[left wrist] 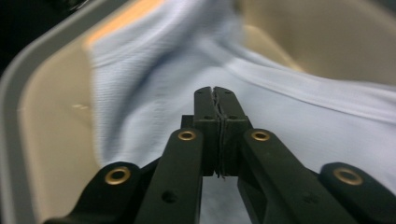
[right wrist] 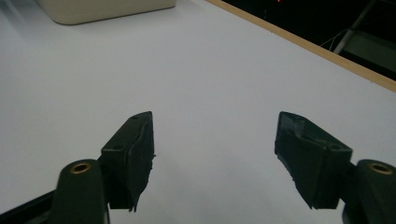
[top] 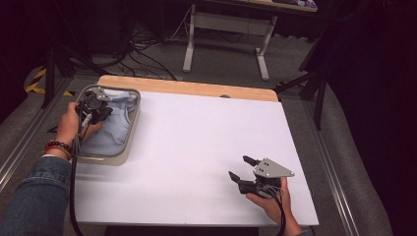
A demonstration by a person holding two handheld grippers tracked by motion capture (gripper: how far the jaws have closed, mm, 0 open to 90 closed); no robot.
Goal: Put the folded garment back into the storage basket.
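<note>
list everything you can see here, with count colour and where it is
garment: one, pale blue, lying in the bin at the table's left
bin: one, beige with a grey rim, on the table's left edge
table: one, white top with a wooden strip along the far edge
desk frame: one, light grey legs, on the floor beyond the table
cables: several, black, on the floor beyond the table
left gripper: one, black, inside the bin over the garment, jaws shut; whether cloth is pinched cannot be told
right gripper: one, black with a grey plate, above the table's near right, jaws open and empty
hands: two, one holding each gripper; denim sleeve and bead bracelet on the left
</note>
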